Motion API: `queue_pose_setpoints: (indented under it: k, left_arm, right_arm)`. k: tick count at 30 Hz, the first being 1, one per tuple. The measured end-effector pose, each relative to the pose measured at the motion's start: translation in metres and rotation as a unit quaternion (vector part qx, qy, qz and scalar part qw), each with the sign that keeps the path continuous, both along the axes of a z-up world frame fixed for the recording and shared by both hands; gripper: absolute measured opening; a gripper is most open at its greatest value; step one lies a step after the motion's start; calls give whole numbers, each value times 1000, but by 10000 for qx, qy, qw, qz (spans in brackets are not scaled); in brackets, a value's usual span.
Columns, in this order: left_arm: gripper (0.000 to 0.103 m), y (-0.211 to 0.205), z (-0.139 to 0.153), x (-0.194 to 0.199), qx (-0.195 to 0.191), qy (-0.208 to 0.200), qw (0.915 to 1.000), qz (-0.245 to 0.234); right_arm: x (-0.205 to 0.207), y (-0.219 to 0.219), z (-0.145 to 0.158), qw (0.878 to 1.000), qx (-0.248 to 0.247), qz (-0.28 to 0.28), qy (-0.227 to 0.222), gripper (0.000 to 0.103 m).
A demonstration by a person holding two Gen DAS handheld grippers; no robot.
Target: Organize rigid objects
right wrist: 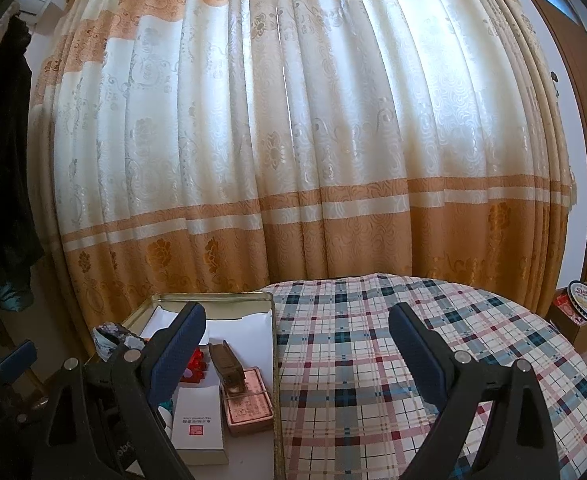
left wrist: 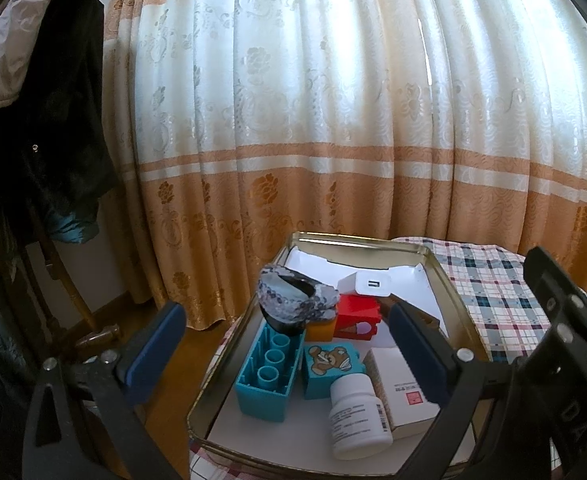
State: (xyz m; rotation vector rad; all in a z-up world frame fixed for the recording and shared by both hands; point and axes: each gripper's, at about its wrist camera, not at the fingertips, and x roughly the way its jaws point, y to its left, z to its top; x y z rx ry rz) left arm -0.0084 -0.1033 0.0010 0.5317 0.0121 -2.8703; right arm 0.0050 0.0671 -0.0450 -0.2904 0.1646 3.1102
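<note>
In the left wrist view the left gripper (left wrist: 285, 344) hangs with its fingers spread wide and nothing between them, over the metal tin (left wrist: 449, 280) that fills the lower centre of the frame. Going left to right inside it: a teal block (left wrist: 269, 376) lies on its side, its 3 open tubes facing up and its long axis running from the lower edge toward the far rim; it looks like light, stiff plastic, best pinched across its short width. Behind it sits a dark dish wrapped in sequinned fabric (left wrist: 297, 296), likely slippery. Next come a bear-printed teal brick (left wrist: 329, 364), an orange brick (left wrist: 321, 330) and a red brick (left wrist: 359, 316), all hard and light. The white pill bottle (left wrist: 357, 416) lies tilted, cap toward the far rim; smooth and round, it may roll, so grip across its body. The white box (left wrist: 407, 396) lies flat beside it.

In the right wrist view the right gripper (right wrist: 297, 344) is also spread and empty above the checked tablecloth (right wrist: 373, 360), the tin at lower left.
</note>
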Motion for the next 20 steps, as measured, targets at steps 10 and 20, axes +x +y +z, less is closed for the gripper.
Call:
queue_pose_setpoints:
  k: [10, 20]
  left_arm:
    - [103, -2, -2, -1, 46, -55, 10000, -11]
    - [103, 1, -2, 0, 40, -78, 10000, -10]
  right_arm:
    - [0, 0, 0, 10000, -10, -11, -3, 95]
    - [-2, 2, -1, 10000, -34, -37, -63, 95]
